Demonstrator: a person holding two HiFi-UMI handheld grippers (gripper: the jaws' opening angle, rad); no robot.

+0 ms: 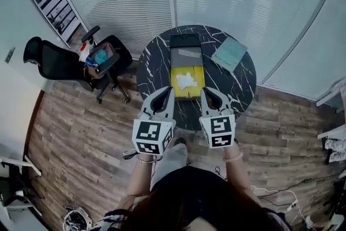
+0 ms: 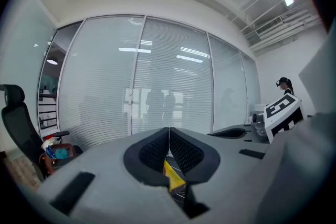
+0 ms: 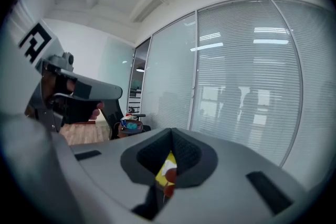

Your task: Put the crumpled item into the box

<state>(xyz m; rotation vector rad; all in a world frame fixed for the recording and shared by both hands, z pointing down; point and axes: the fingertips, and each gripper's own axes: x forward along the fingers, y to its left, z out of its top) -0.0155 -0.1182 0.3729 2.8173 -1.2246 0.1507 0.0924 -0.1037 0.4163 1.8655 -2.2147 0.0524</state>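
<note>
Two grippers, head view: left gripper and right gripper at the near edge of one round bench, flanking one yellow box.
Crumpled item: one, white, lying inside the box.
Left gripper view: jaws pressed together, gripping nothing; box only a yellow sliver beneath.
Right gripper view: jaws closed, empty; box mostly hidden behind them.

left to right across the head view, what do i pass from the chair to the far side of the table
black office chair → left tool → crumpled white item in the yellow box → teal pad
</note>
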